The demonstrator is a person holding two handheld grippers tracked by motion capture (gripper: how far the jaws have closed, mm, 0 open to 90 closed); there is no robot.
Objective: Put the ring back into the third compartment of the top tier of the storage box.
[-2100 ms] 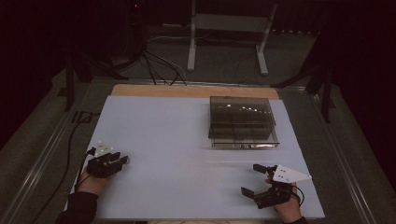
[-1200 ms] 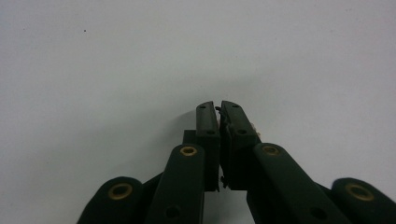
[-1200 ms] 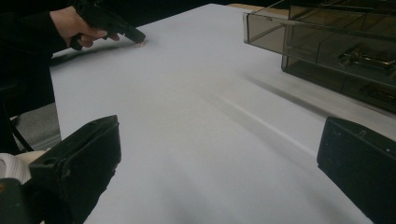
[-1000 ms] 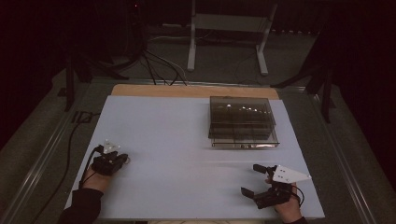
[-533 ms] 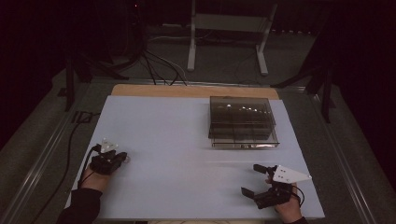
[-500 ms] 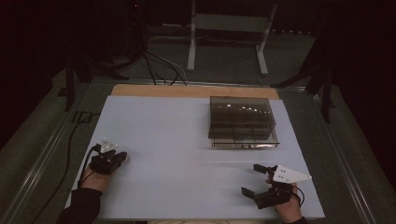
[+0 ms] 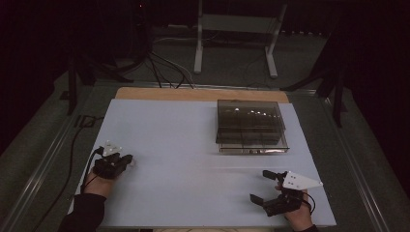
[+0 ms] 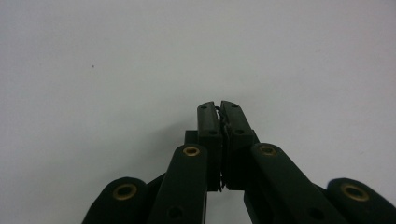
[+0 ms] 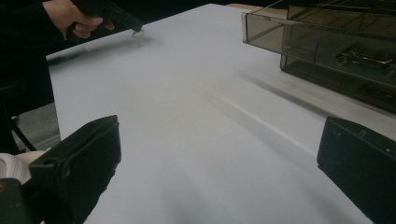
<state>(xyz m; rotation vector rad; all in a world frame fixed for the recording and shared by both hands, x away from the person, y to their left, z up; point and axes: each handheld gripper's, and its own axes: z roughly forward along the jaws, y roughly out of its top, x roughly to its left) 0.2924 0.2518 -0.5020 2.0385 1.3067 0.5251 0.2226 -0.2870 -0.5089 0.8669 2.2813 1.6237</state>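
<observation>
At the lower left of the high view, we see the left hand-held gripper [image 7: 126,159] low over the white worktop [image 7: 183,125], its tips pointing toward the middle of the frame. In the left gripper view its jaws are clenched tight, and a small wiry piece [image 8: 221,122], dark and thin, sits pinched between the pads. We cannot tell what it is. The right gripper view shows the same tool at the upper left of the frame, with a pale ring-like glint at its tip, just above the sheet.

At the lower right of the high view, the right hand-held gripper [image 7: 261,185] rests near the front edge. It is released, with its jaws spread wide and nothing between them.

The smoked plastic drawer box [image 7: 250,126] stands in the upper right part of the worktop, well apart from both tools. One drawer appears to stand pulled out a little at the front. In the right gripper view we make out metal items [image 9: 359,57] in its compartments.

We judge the work to be at an early or middle stage. The piece is gripped, but it is far from the box. Carrying it across and setting it into a compartment are still to do. The free gripper could steady or work the drawer.
</observation>
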